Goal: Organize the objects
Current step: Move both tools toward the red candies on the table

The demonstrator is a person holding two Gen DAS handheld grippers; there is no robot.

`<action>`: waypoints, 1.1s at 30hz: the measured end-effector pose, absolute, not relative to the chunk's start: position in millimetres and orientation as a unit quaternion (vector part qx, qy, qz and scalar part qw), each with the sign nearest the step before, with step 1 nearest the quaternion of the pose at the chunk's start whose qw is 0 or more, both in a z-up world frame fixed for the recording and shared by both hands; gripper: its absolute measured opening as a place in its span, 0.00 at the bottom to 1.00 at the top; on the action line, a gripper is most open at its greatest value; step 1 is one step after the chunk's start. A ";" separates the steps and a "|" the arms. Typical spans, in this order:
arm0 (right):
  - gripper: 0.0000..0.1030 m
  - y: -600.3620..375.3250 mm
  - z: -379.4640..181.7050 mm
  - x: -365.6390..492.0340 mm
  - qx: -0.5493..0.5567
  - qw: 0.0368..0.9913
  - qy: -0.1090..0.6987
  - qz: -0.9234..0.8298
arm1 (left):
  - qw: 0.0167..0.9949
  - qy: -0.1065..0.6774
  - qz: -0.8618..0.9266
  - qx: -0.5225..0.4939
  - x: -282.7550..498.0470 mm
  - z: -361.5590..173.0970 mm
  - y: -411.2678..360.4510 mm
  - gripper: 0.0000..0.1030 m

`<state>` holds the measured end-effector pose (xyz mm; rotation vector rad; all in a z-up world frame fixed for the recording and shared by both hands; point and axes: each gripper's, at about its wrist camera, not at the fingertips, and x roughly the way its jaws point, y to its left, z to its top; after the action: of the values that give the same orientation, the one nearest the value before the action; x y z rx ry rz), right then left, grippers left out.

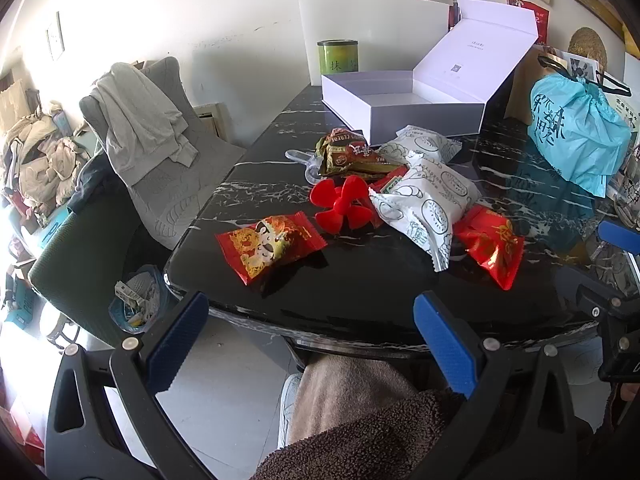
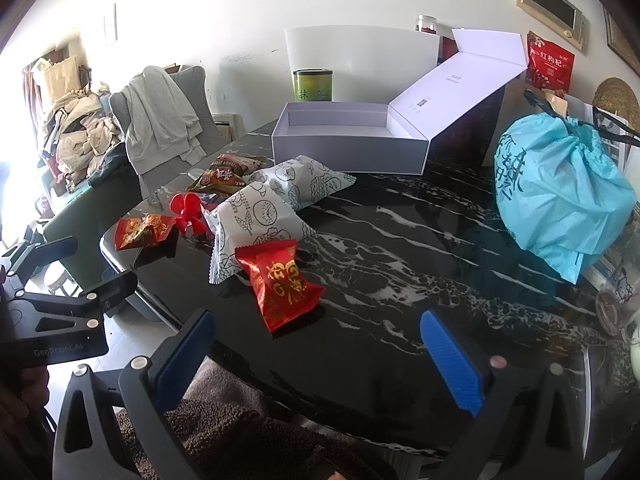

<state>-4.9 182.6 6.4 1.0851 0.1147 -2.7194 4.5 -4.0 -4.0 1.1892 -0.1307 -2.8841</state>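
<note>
Left wrist view: the left gripper (image 1: 316, 344) hangs spread and empty at the near edge of the black marble table (image 1: 360, 300). A red snack packet (image 1: 270, 246) lies at its 11 o'clock, long axis running left to right.

Right wrist view: the right gripper (image 2: 320, 358), also spread and empty, has another red packet (image 2: 282, 282) close at 12 o'clock, its long axis pointing roughly away; this hand looks nearer. The open white box (image 2: 348, 146) sits beyond.

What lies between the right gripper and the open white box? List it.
In the right wrist view, past the right gripper: a red snack packet, white patterned packets, then the white box.
</note>
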 end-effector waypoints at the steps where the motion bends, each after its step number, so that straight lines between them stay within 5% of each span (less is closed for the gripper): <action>1: 1.00 181.8 6.0 -4.8 0.369 0.106 0.041 -0.923 | 0.009 -0.041 -0.923 0.381 4.1 -3.7 -4.2 1.00; 33: 1.00 174.6 -11.4 -24.0 0.390 0.142 0.036 -0.909 | 0.015 -0.038 -0.913 0.405 -16.4 -9.2 -12.4 1.00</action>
<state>-24.0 174.6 -11.4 1.1262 0.1028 -2.6224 -16.4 -12.4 -9.2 1.2605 -0.1195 -2.8419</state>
